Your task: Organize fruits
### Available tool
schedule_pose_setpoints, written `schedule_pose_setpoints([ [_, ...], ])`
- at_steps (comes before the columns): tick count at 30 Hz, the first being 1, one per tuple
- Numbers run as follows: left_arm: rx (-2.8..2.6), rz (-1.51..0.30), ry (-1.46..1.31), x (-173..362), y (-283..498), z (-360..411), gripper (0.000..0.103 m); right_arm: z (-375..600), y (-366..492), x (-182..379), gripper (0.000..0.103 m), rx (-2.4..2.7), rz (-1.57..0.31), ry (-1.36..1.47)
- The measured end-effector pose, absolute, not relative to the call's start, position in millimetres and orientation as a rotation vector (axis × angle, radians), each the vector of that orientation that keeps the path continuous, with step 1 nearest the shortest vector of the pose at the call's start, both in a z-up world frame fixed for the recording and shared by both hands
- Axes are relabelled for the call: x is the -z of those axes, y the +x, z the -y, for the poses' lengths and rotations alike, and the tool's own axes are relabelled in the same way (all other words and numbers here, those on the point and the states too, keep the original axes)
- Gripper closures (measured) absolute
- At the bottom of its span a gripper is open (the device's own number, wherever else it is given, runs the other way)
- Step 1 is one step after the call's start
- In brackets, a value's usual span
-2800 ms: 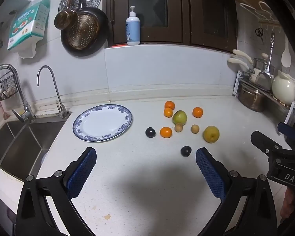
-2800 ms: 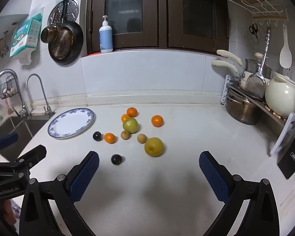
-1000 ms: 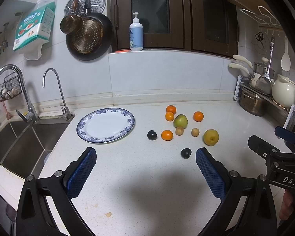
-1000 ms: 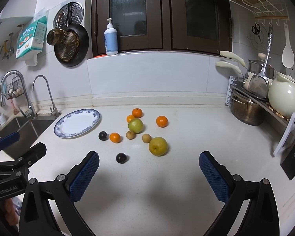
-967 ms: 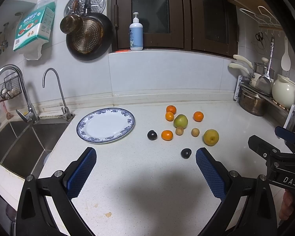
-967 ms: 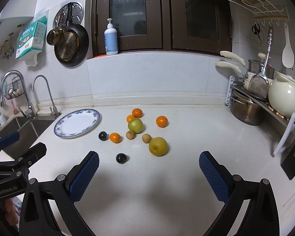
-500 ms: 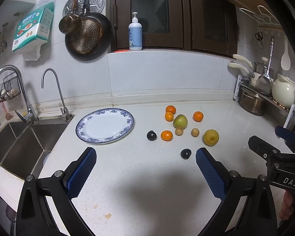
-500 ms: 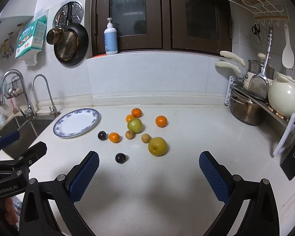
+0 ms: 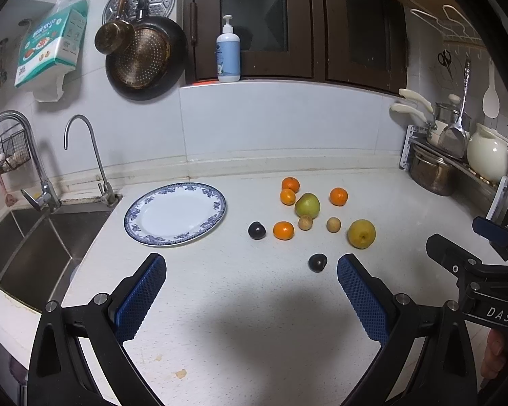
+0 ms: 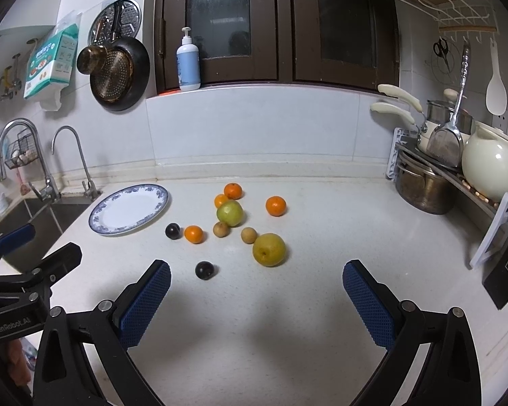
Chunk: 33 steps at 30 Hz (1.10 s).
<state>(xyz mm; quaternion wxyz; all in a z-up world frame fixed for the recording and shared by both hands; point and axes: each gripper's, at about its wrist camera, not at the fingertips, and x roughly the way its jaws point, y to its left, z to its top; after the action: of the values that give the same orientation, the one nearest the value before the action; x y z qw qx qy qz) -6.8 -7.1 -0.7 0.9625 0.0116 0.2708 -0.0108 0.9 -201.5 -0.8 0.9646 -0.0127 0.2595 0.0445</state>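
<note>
Ahead, bare white counter [image 9: 240, 304] between both grippers and the fruit, dropping off into the sink [image 9: 34, 247] on the left and hemmed by a pot rack [image 10: 433, 182] on the right. Left gripper [image 9: 250, 270] and right gripper [image 10: 255, 275] both spread wide, holding nothing. Gripper bodies cut off by the lower frame edges. Beyond the fingertips, loose on the counter: oranges [image 9: 283, 230], a green apple [image 10: 230, 213], a yellow pear [image 10: 268, 249], dark plums [image 10: 204, 270]. Left of them, a blue-rimmed plate [image 9: 142, 233], nothing on it.
</note>
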Motion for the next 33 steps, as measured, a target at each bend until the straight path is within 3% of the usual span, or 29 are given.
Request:
schedule_pose_setpoints([
  [14, 0.084, -0.577, 0.087, 24, 18, 26, 0.001, 211, 23, 24, 0.001, -0.074, -0.576, -0.049],
  [23, 0.171, -0.623, 0.143, 49, 46, 46, 0.017, 221, 57, 42, 0.001, -0.095, -0.625, -0.091],
  [33, 0.259, -0.685, 0.171, 74, 81, 63, 0.034, 220, 95, 66, 0.009, -0.169, -0.677, -0.149],
])
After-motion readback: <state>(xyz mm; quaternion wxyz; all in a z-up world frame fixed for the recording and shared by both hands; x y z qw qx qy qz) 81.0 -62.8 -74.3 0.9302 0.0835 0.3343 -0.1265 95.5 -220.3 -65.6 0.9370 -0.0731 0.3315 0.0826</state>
